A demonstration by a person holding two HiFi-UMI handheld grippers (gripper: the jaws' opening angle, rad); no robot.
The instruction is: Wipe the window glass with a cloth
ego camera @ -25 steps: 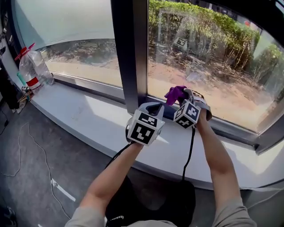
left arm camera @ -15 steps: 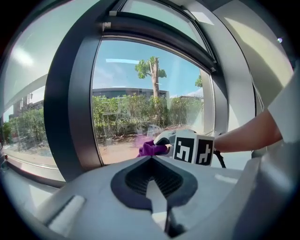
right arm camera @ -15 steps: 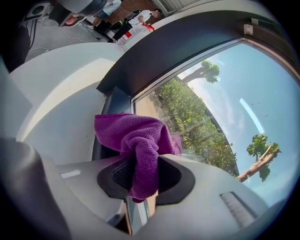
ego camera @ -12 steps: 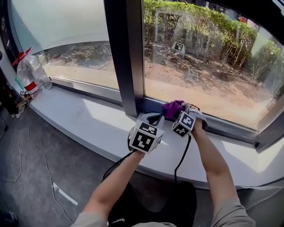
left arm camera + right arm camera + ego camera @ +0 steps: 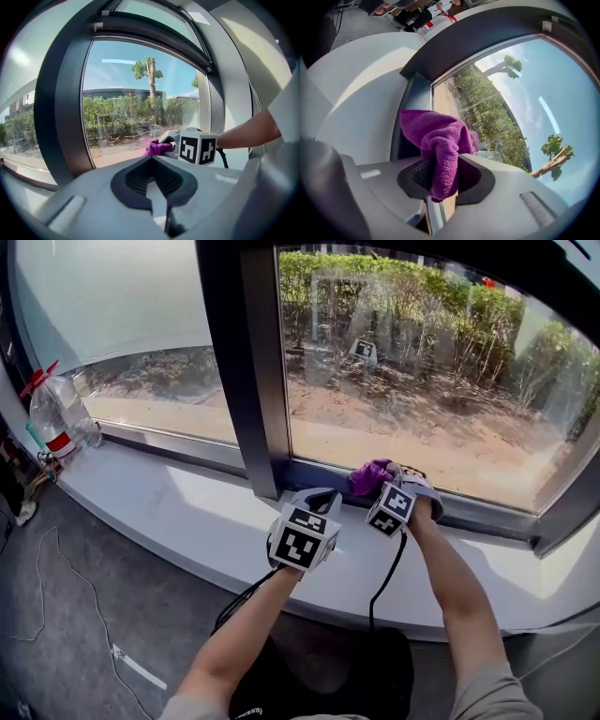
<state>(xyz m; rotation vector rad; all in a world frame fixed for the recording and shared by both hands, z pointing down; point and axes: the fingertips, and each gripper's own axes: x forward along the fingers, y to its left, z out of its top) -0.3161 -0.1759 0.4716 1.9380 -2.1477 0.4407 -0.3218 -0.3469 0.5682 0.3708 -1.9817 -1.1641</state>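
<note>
**Purple cloth clamped in right gripper at lower left corner of pane**

The right gripper (image 5: 440, 180) is closed on a purple cloth (image 5: 436, 140). The fabric is a soft, fine-looped microfibre. It is pinched between the dark ribbed pads and bunches in a rounded fold above the jaws, with a short tail hanging below them. In the head view the cloth (image 5: 368, 476) sits at the lower left corner of the large window glass (image 5: 422, 381), over the dark bottom rail and just beside the upright frame post (image 5: 239, 362). Whether it touches the glass cannot be told.

The left gripper (image 5: 157, 187) has its jaws drawn together with nothing between them. It hovers over the front part of the sill (image 5: 187, 502), near the right gripper (image 5: 386, 476) and on its left side.

The sill is smooth, white and curved along its front edge. A clear plastic bottle (image 5: 56, 413) with a red label band stands at the sill's far left end, well apart from both grippers.
</note>
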